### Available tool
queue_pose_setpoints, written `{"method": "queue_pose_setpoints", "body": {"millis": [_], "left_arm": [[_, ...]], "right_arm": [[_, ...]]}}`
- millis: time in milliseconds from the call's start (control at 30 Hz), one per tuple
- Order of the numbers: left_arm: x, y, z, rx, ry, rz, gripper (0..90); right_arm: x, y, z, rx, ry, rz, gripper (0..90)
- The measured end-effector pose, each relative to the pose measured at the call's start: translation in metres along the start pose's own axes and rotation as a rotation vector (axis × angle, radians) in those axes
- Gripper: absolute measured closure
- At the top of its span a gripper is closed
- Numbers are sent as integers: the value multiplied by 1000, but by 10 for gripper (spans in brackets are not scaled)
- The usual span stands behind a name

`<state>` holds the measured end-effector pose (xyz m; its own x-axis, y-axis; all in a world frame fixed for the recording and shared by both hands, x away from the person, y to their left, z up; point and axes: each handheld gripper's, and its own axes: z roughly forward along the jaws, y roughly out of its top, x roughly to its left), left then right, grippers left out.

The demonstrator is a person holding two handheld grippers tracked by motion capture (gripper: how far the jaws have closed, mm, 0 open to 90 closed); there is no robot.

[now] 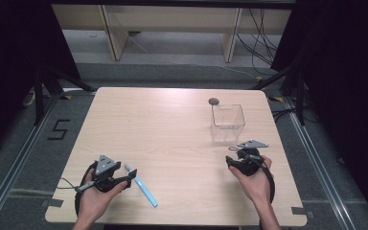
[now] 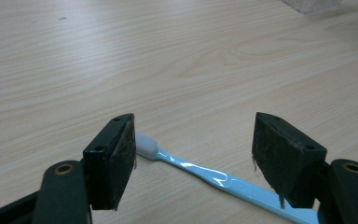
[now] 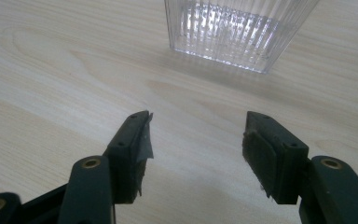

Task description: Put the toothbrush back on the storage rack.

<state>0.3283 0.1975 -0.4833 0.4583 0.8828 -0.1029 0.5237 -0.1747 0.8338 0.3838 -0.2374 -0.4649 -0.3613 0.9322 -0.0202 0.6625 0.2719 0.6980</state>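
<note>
Looking from the high view, the blue toothbrush (image 1: 142, 188) lies on the bench (image 1: 172, 143) just beside the left claw (image 1: 130, 176); the clear container (image 1: 227, 123) stands ahead of the right claw (image 1: 234, 154). In the left gripper view, released jaws straddle the toothbrush, so the pickup seems in hand; next they must lower and clench on the handle. In the right gripper view, that claw is released, empty.

Both grippers (image 1: 124, 179) (image 1: 237, 155) low, jaws apart

Your left claw (image 1: 130, 178) is matte black, topped by a grey three-cornered plate, a thin grey cable trailing off behind. Your right claw (image 1: 235, 154) matches it: black body, grey plate. Brass-ringed holes sit behind both claws' scuffed black pads (image 2: 121, 161).
</note>
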Motion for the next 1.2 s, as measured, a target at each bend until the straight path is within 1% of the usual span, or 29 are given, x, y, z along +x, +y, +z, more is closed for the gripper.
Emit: {"method": "queue_pose_setpoints", "body": {"millis": [33, 67, 100, 133, 167, 200, 233, 267, 300, 333, 367, 400, 433, 467, 500, 533, 567, 600, 667, 733, 767, 800, 833, 933, 967, 1000, 1100, 1133, 1200], "left_arm": [[-1, 2, 2, 19, -3, 11, 299], [-1, 2, 2, 19, -3, 11, 299], [-3, 3, 3, 50, 3, 2, 298], [-3, 3, 3, 50, 3, 2, 297], [-4, 4, 3, 65, 7, 12, 297], [-5, 4, 5, 77, 5, 3, 297], [-5, 6, 4, 107, 8, 26, 296], [-5, 7, 4, 126, 1, 36, 295], [-8, 7, 7, 123, 0, 15, 295], [-8, 7, 7, 123, 0, 15, 295], [-8, 8, 7, 146, 3, 28, 296], [-11, 7, 8, 138, -1, 0, 296], [-12, 7, 9, 170, -7, 12, 301], [-12, 7, 9, 170, -7, 12, 303], [-14, 6, 9, 207, -9, 22, 305], [-14, 6, 9, 207, -9, 22, 305], [-16, 4, 11, 226, -10, 15, 310], [-16, 4, 11, 226, -10, 15, 310], [-22, 2, 15, 244, 2, -10, 310], [-23, 1, 16, 253, 0, -9, 309], [-25, 0, 18, 271, 2, -13, 307], [-25, 0, 18, 271, 2, -13, 307], [-28, 0, 19, 289, 1, -14, 307], [-31, 0, 21, 289, 6, -21, 306], [-32, 0, 22, 291, 12, -28, 307], [-33, 0, 24, 301, 16, -31, 306], [-32, -1, 25, 313, 8, -23, 307], [-33, -1, 25, 318, 18, -22, 307], [-32, -1, 25, 318, 8, -22, 306]], "right_arm": [[0, 0, 0, 1, 10, 3, 424], [0, 0, 0, 0, 0, -7, 424], [2, -1, 0, 11, 10, 25, 424], [2, -1, -1, 10, 10, 26, 424], [2, -1, -1, 10, 10, 26, 424], [3, -1, -1, 10, 11, 26, 424], [3, -1, 0, 10, 10, 27, 424], [0, -1, 0, 5, 3, -13, 424], [0, -1, 0, 4, 4, -16, 424], [0, -1, 0, 5, 6, -13, 424], [2, -1, 0, 14, 15, 13, 423], [2, -1, 0, 14, 15, 13, 423], [4, -1, 1, 6, 24, 30, 423], [4, -1, 1, 6, 24, 30, 423], [4, -1, 2, 1, 18, 27, 423], [4, -1, 2, 1, 18, 27, 423], [2, -1, 1, 12, 26, -12, 423], [2, -1, 1, 12, 26, -12, 423], [2, -1, 2, 13, 30, -7, 422], [2, -1, 2, 15, 31, -3, 423], [3, -1, 0, 19, 13, -1, 422], [3, -1, 0, 19, 13, -1, 422], [2, -1, 0, 11, 15, -10, 422], [2, -1, 2, 2, 31, 0, 422], [1, 0, 1, 7, 29, -12, 422], [2, -1, 0, 10, 26, 8, 422], [2, -1, 0, 10, 25, 15, 422], [2, -1, 0, 13, 24, 20, 422], [3, -1, 0, 12, 26, 18, 422]]}}
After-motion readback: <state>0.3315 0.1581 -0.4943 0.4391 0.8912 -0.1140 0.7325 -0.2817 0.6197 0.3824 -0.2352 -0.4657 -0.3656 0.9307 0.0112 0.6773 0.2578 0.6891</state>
